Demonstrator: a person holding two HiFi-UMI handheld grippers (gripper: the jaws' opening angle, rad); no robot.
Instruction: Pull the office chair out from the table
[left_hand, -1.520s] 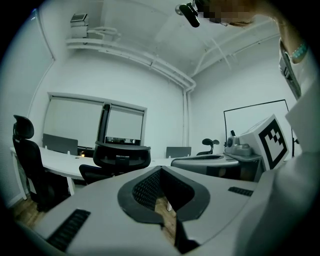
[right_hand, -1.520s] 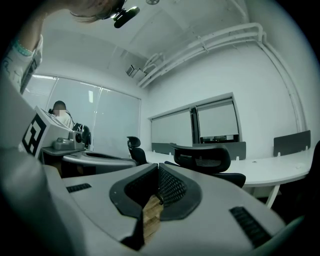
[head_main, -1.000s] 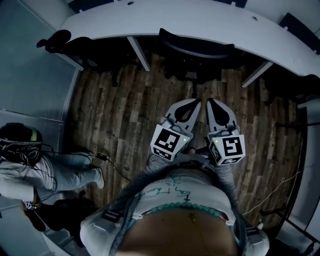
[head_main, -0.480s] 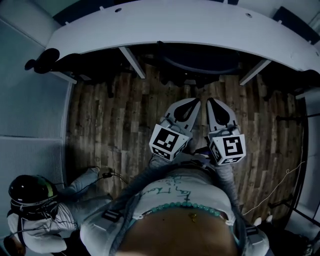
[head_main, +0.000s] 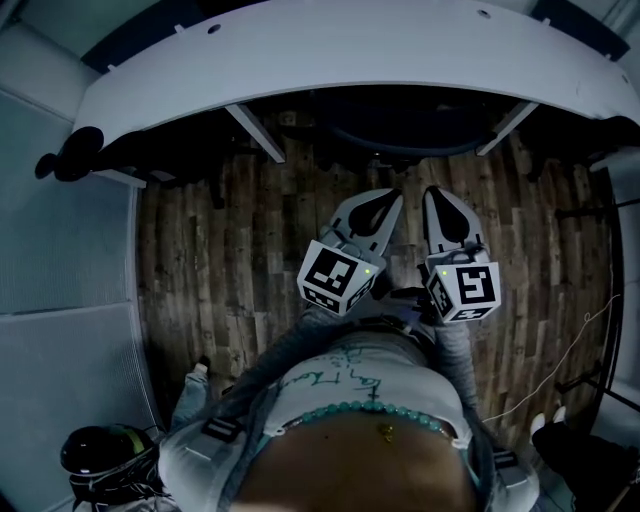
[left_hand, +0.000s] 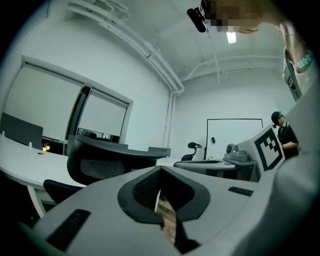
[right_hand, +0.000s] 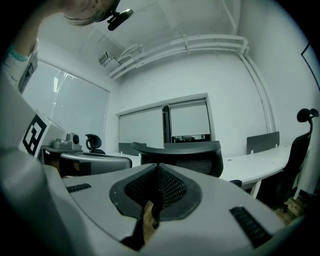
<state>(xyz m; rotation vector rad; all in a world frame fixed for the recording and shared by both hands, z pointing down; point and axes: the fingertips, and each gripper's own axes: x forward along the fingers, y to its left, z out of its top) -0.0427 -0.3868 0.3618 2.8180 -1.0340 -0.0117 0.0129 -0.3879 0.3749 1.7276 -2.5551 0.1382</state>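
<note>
The office chair (head_main: 405, 128) is tucked deep under the far white surface (head_main: 330, 50), between its two slanted legs, so that only the dark curved backrest shows past the near edge. Its frame looks stiff and its back panel is a mesh that would give, so the firm top rim of the backrest is probably the best place to take hold. An office chair is probably fairly heavy but should roll easily on the wood plank floor (head_main: 230, 260), though its base cannot be seen here. The left gripper (head_main: 393, 198) and right gripper (head_main: 432, 192) hang side by side, near the chair but well apart from it, pointing level at the backrest. Both pairs of jaws are pressed together with nothing between them. Counted: one chair to pull, one surface, two grippers. At least one other dark chair (head_main: 75, 155) stands at the far left, and a helmeted person (head_main: 100, 455) sits at the near left.
</note>
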